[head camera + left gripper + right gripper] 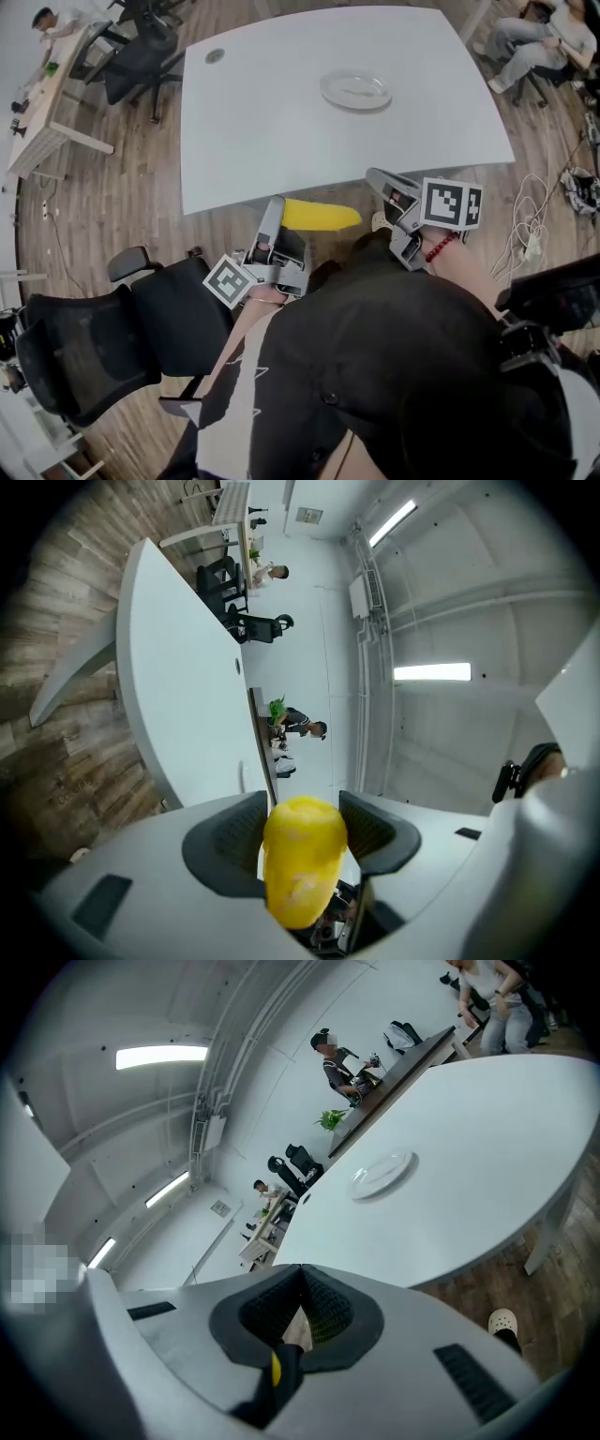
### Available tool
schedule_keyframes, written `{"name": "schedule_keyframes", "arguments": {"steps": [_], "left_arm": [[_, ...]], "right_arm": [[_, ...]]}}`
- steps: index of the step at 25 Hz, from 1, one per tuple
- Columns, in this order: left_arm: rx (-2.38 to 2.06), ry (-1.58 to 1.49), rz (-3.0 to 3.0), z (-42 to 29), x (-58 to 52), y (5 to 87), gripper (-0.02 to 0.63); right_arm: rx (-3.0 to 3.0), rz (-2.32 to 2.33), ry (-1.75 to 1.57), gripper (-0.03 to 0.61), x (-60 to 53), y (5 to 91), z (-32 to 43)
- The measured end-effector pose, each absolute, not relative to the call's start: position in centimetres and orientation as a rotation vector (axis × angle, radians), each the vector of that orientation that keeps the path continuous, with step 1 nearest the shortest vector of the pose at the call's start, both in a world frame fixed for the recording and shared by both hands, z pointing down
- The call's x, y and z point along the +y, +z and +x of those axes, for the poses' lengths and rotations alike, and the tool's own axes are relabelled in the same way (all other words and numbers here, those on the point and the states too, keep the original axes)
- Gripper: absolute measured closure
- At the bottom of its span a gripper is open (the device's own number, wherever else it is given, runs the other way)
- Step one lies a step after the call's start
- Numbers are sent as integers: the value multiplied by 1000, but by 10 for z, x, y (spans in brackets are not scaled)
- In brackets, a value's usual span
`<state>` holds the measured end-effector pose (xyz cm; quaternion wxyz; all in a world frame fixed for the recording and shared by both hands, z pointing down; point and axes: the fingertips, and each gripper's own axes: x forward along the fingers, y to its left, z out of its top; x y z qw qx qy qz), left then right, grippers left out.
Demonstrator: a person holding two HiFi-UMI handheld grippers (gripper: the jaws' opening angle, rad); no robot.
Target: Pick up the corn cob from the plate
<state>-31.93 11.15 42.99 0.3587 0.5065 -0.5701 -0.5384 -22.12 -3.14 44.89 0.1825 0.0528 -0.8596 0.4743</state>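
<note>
Left gripper (305, 825) round cob (301, 874), off plate (355, 91).

The head view looks steeply down from off the table's (281, 141) near edge. Both gripper views face low across the table, and the right one shares the plate (382, 1174).

A large white table with rounded corners (281, 122) spreads ahead of the left gripper (281, 214) and the right gripper (380, 178). A small round grey cable cap (215, 55) sits near its far corner, beyond the left gripper. A black mesh office chair (112, 337) stands just outward of the left gripper on the brown wood-plank floor (122, 206). Further out on that side is a light wooden desk (42, 112) with more black chairs (141, 52) beside it. Outward of the right gripper, white cables (527, 230) lie on the floor, and a seated person in grey trousers (530, 42) is far ahead
</note>
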Motion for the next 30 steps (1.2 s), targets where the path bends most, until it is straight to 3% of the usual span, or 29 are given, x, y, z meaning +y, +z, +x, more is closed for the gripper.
{"name": "schedule_keyframes", "arguments": {"steps": [15,22,30], "left_arm": [[-1518,-1516,1230,-271,112,416,371],[-1549,-1548,1167,-201,89,423,371],[-1550,-1547,1135,-192,86,430,371]], "right_arm": [[-2453,151,1336,565,-56,435,-154],[-2424,88,1265,565,-81,439,-82],[-2414,95,1260,565,-89,443,-70]]}}
